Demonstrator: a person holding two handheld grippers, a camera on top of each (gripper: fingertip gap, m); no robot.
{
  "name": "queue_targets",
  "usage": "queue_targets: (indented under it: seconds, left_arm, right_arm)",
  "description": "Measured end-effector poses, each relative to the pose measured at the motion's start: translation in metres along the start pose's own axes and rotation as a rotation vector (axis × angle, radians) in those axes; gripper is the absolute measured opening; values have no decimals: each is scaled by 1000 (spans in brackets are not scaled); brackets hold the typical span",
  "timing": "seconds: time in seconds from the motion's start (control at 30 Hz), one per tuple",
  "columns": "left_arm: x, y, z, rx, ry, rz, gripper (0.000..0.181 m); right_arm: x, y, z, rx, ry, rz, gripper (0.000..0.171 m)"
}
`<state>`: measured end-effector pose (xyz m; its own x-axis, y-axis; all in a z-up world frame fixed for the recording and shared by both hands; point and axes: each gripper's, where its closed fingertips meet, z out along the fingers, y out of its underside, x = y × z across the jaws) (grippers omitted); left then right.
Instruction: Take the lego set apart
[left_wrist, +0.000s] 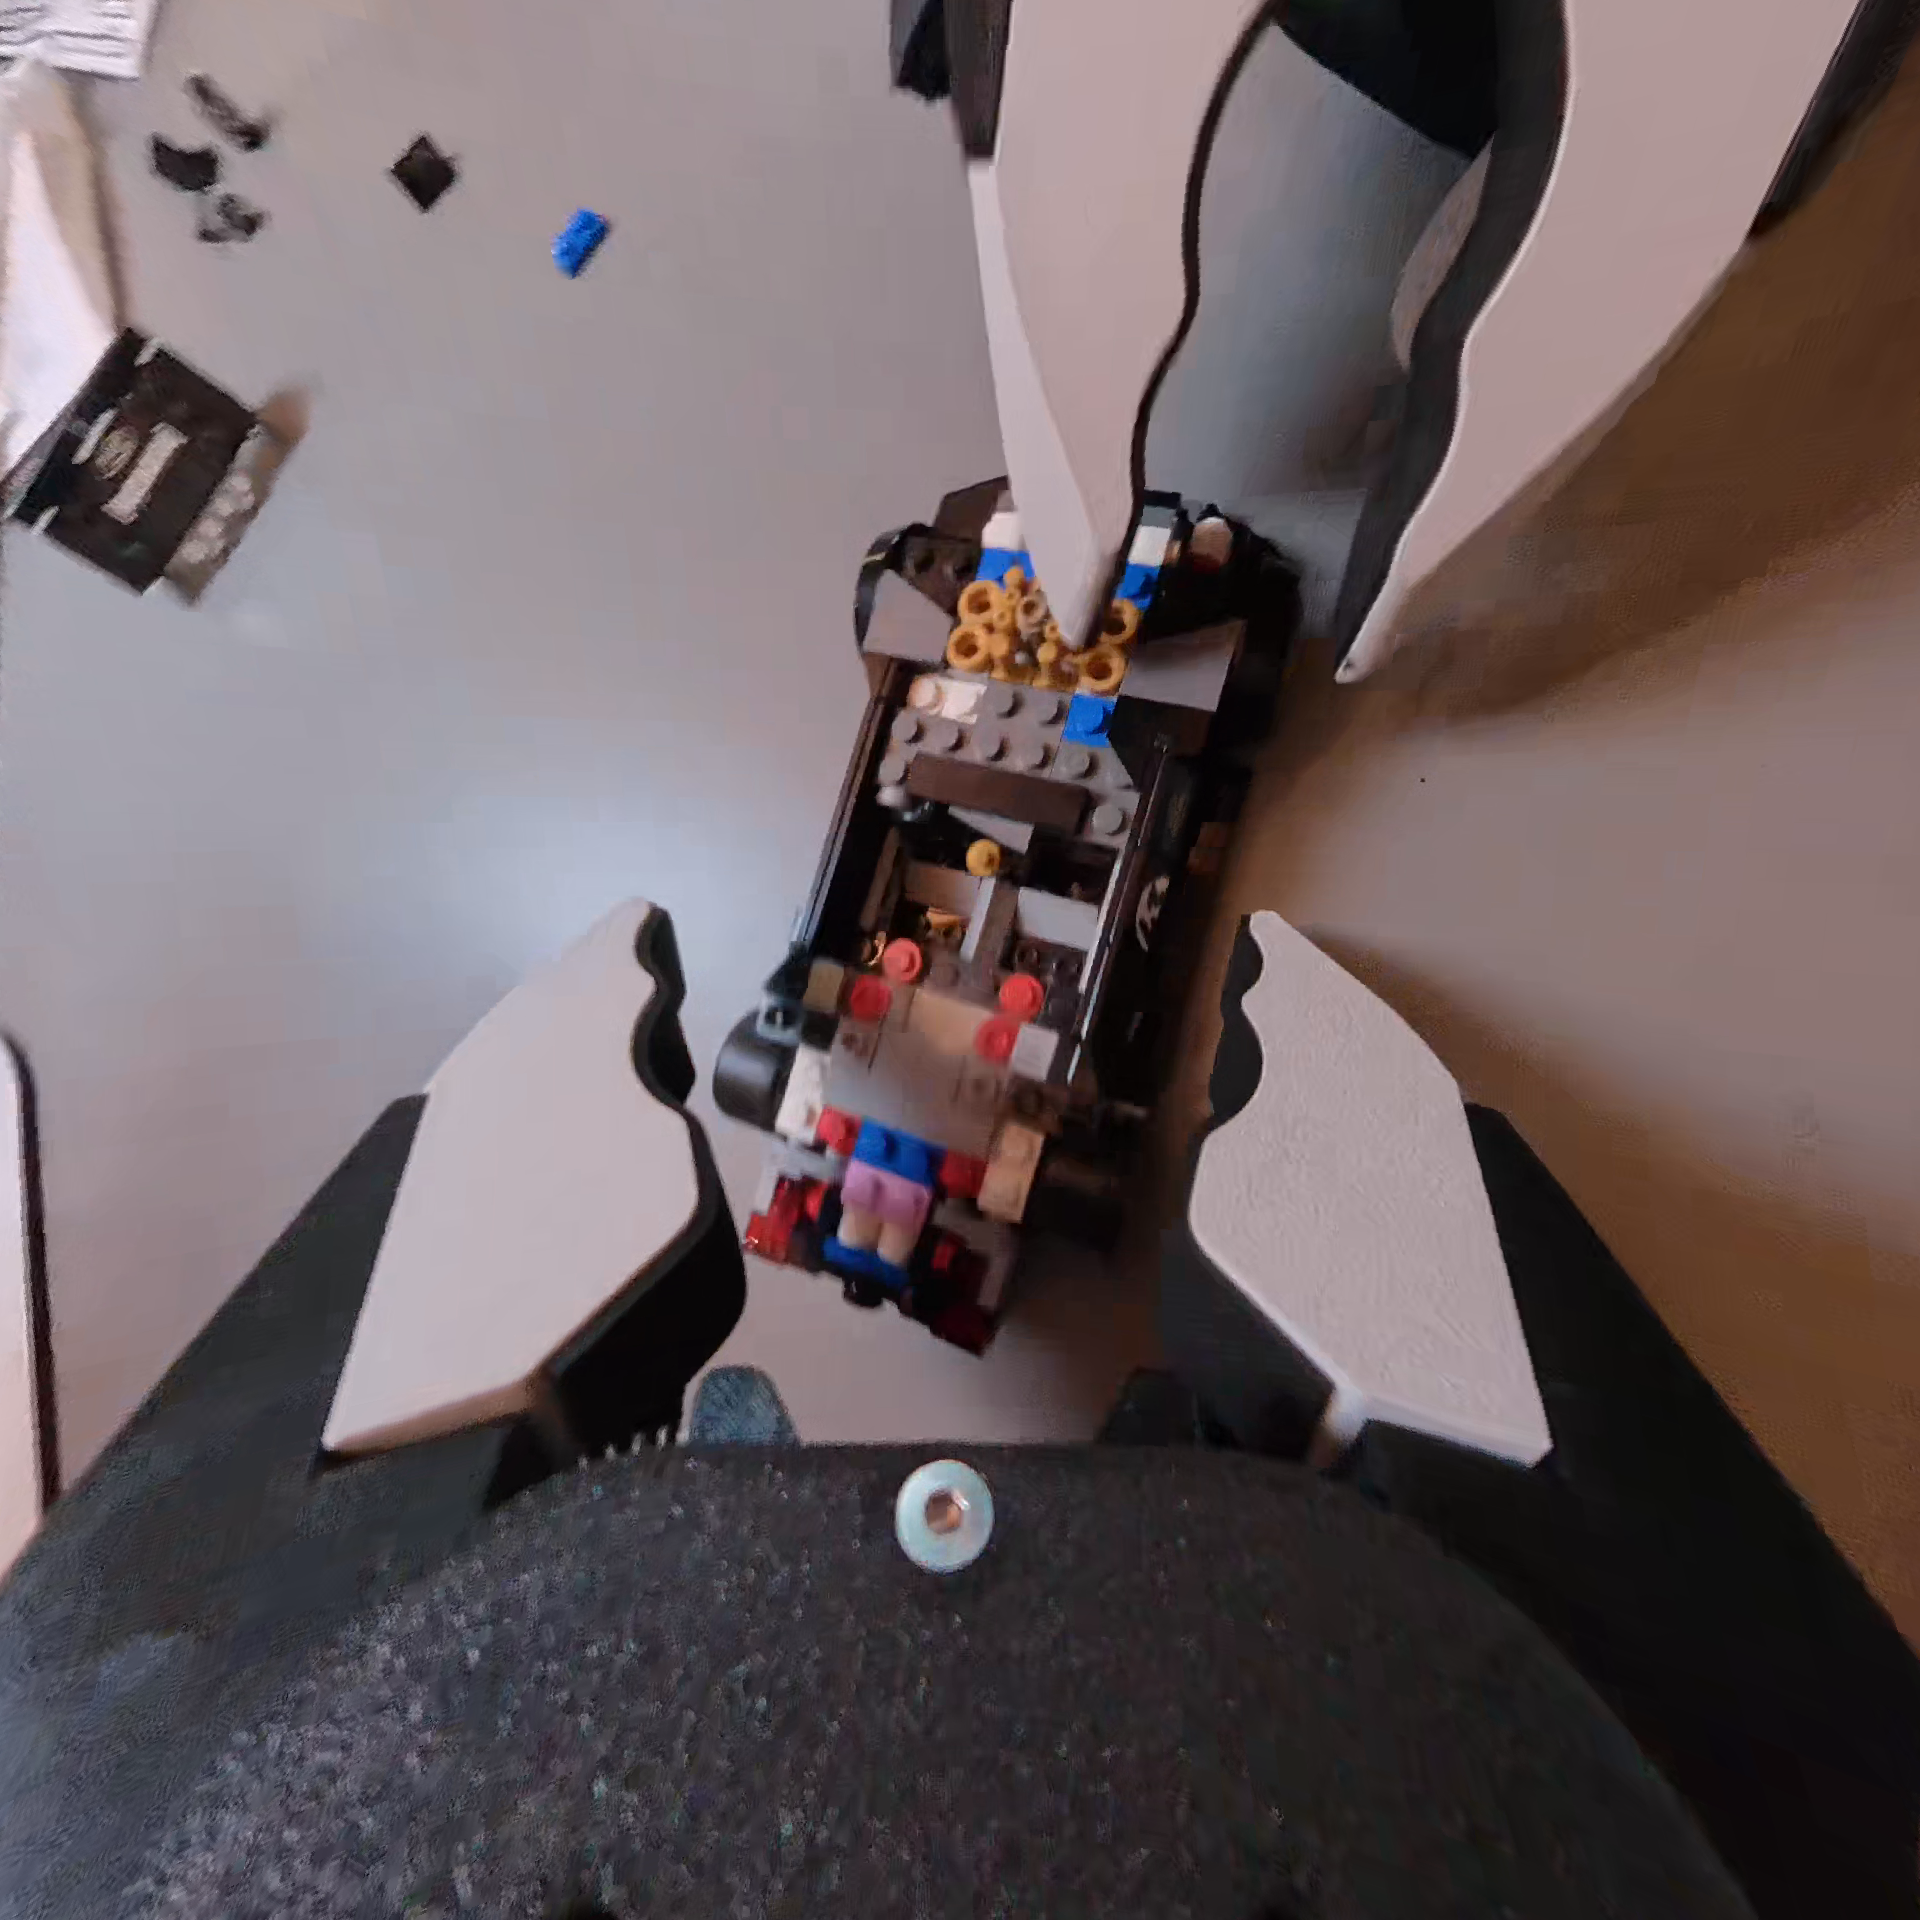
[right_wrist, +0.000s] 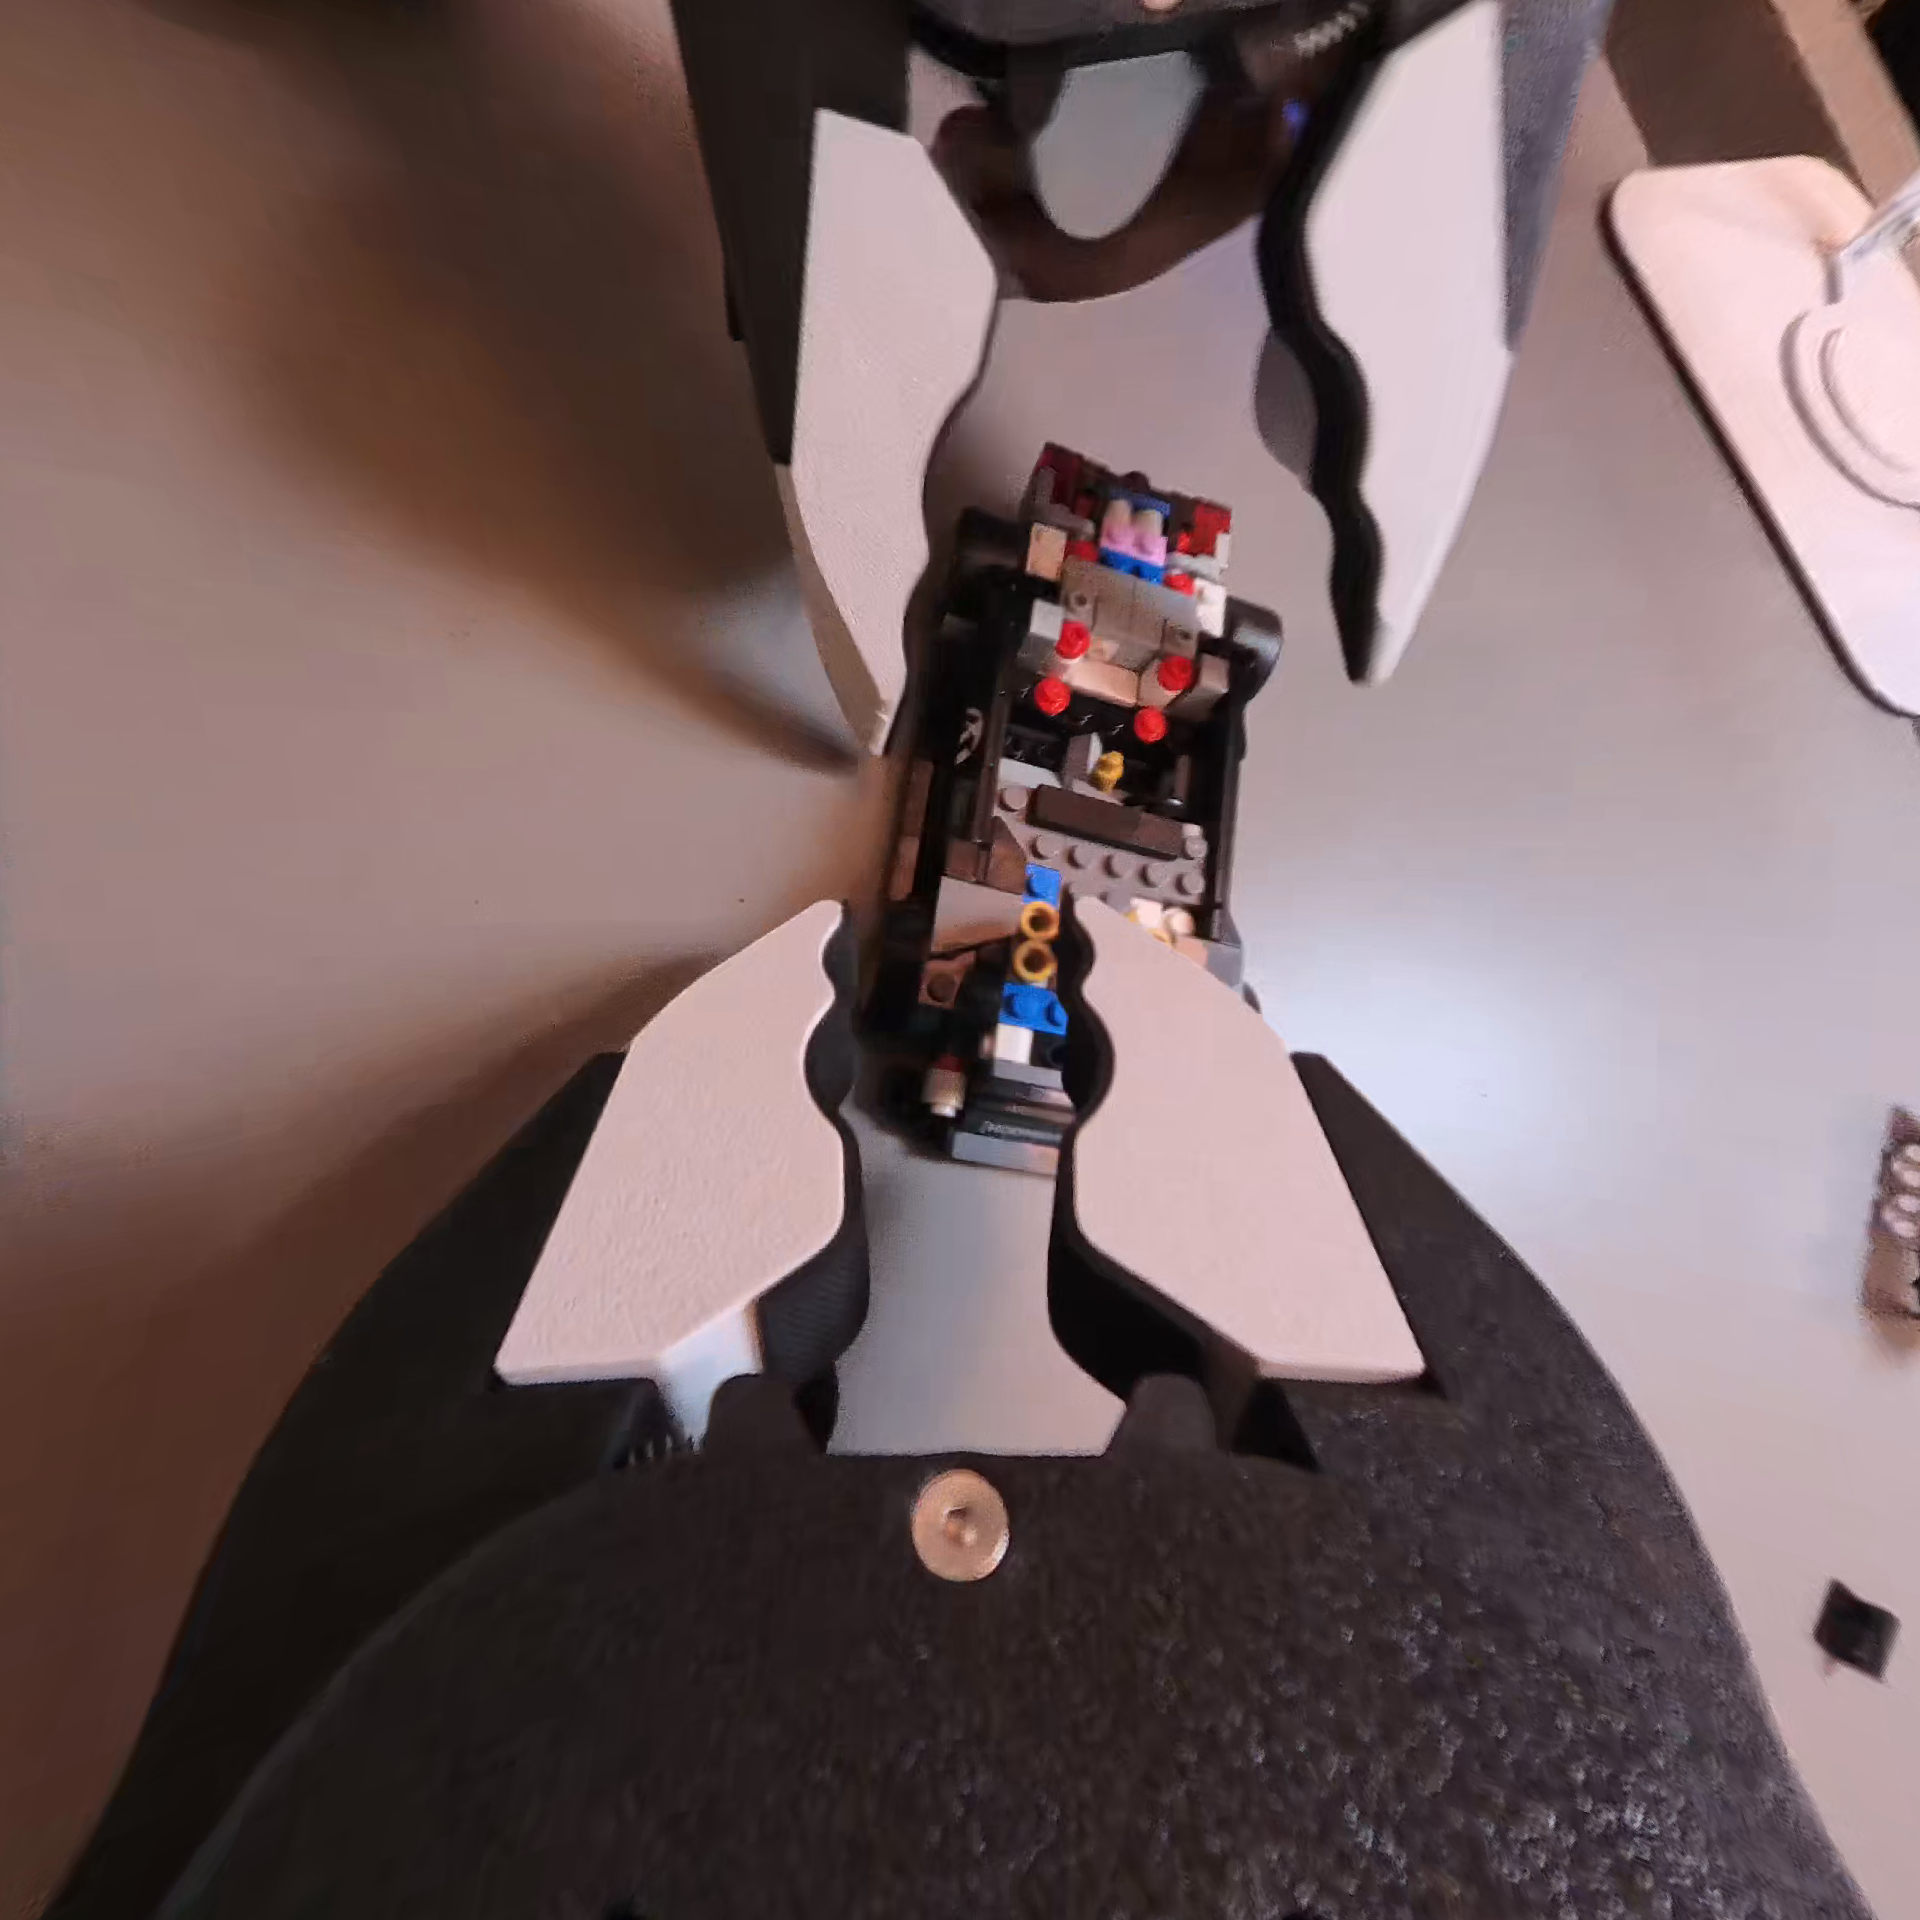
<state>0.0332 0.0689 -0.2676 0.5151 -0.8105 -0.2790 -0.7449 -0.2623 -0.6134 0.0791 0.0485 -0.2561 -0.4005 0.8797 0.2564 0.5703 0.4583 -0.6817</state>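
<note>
Lego set (left_wrist: 997, 925), a long black car-like build with grey, blue, red and gold pieces showing on top, lying on the pale bench (left_wrist: 520, 675) in the centre of both views.

In the left wrist view: left gripper (left_wrist: 951, 920) spread wide, one finger on each side of the near end of the set, neither finger clearly touching it. Right gripper (left_wrist: 1226, 634) coming in from the top of the frame, one fingertip pressed down among the gold ring pieces (left_wrist: 997, 623) at the far end, the other fingertip off to the right, beside the set. Upper left of the frame: a loose blue brick (left_wrist: 580, 241), several small black pieces (left_wrist: 421, 171), and lower down a dark printed sheet (left_wrist: 135, 468), all well apart from the set and blurred.

In the right wrist view: right gripper (right_wrist: 961, 914) narrowed but not closed, fingertips over the near end of the set, gold rings and blue bricks showing in the gap between them; actual grip on any piece not discernible. Left gripper (right_wrist: 1122, 707) at the top of the frame, open wide astride the far end. White flat object (right_wrist: 1714, 312) at upper right; small dark piece (right_wrist: 1855, 1642) at lower right.
</note>
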Motion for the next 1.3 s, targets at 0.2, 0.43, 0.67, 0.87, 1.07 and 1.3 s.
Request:
queue_targets:
  seconds: [0.2,0.43,0.67,0.87,1.07,1.3]
  left_arm:
    - [15,-4,16,-54,191,65,81]
    - [13,-3,16,-41,168,49,77]
    - [12,-3,16,-75,154,31,77]
    - [12,-3,16,-57,153,31,77]
    - [12,-3,16,-56,144,22,77]
    - [12,-3,17,-58,147,15,77]
  right_arm:
    - [2,0,8,-62,47,14,26]
    - [3,-7,8,-61,33,173,23]
    - [6,-2,11,-188,190,45,17]
    - [2,-4,10,-259,308,-138,6]
    - [1,-5,7,-231,254,-80,0]
    - [19,-19,-14,-134,306,-36,0]
